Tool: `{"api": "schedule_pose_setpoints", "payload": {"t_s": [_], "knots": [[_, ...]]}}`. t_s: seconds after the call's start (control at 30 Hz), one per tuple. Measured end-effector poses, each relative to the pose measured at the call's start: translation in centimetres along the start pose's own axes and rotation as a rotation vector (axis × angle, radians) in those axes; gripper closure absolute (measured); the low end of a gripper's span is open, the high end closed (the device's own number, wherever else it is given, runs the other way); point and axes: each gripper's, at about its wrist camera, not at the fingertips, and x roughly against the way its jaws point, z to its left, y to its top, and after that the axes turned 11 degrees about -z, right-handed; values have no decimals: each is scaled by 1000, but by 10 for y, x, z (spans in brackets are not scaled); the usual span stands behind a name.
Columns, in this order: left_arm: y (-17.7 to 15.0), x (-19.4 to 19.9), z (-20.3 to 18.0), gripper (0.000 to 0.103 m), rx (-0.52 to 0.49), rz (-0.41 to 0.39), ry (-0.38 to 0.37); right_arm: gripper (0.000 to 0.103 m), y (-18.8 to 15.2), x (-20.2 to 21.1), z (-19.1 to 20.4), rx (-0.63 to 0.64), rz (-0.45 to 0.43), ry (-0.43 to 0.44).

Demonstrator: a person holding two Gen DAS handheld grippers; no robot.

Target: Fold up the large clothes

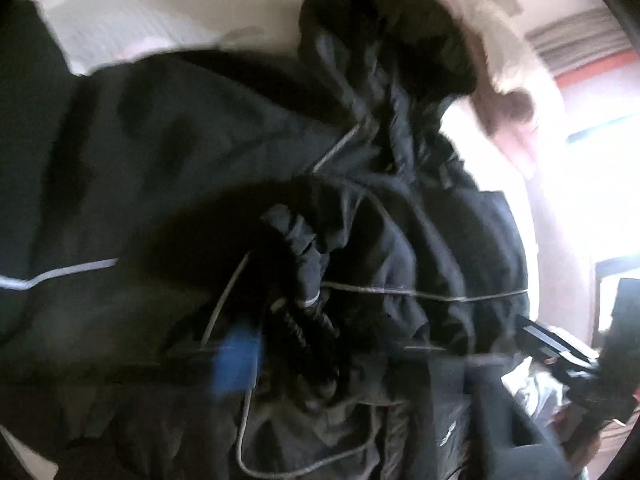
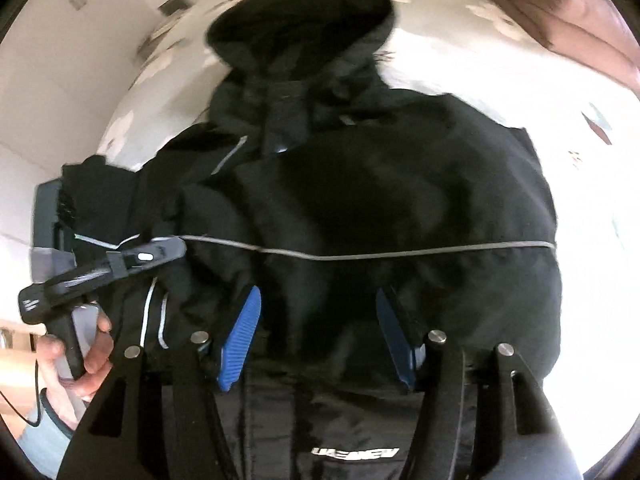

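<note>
A large black hooded jacket (image 2: 360,184) with thin grey reflective piping lies on a pale floral bed sheet (image 2: 460,52), hood at the far end. My right gripper (image 2: 318,332) is open just above the jacket's lower body, its blue pads (image 2: 240,336) spread wide with fabric between them. In the left wrist view the jacket (image 1: 360,208) is bunched up close to the lens. My left gripper is mostly buried in folds; one blurred blue pad (image 1: 236,356) shows, and a sleeve cuff (image 1: 304,264) lies beside it. The left gripper also shows in the right wrist view (image 2: 160,250), at the jacket's left sleeve.
A white wall (image 2: 60,60) with sockets stands behind the bed. A bright window (image 1: 600,184) is at the right of the left wrist view. A hand (image 2: 88,344) holds the left gripper's handle at the bed's left side.
</note>
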Motion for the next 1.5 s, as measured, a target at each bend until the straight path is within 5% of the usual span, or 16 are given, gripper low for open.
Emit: {"api": "schedule_pose_setpoints", "payload": {"t_s": [0.13,0.23,0.3,0.4,0.47,0.57,0.73,0.83,0.93,1.13,1.27,1.4,1.5], "knots": [[13,42,-8,83,-80,-120,36,39,3,14,-14,2,-39,-49],[25,84,12,83,-46,-189,12,29,9,21,-25,-21,-72,-73],[28,95,35,83,-40,-175,64,27,9,17,-35,-34,-76,-99],[17,59,64,82,-37,-12,143,27,8,-9,-42,-41,-49,-117],[6,39,66,80,-82,14,180,28,3,-41,-43,-24,2,-136],[9,44,62,78,-74,-11,175,24,-10,-80,-47,29,41,-203],[10,104,60,63,-31,-168,172,30,-1,-70,-33,78,73,-262],[5,138,48,39,-28,-245,121,30,4,-39,-13,88,21,-209],[0,124,20,37,-56,-215,21,30,-2,-19,13,89,-12,-132],[-14,28,16,38,-64,-53,116,30,-29,-51,47,125,87,-122],[-16,15,19,38,-58,-52,130,30,-44,-70,44,95,131,-140],[-9,44,26,38,1,-87,72,30,-45,-68,43,87,134,-136],[6,95,40,38,27,-206,78,28,-39,-71,37,102,147,-135]]}}
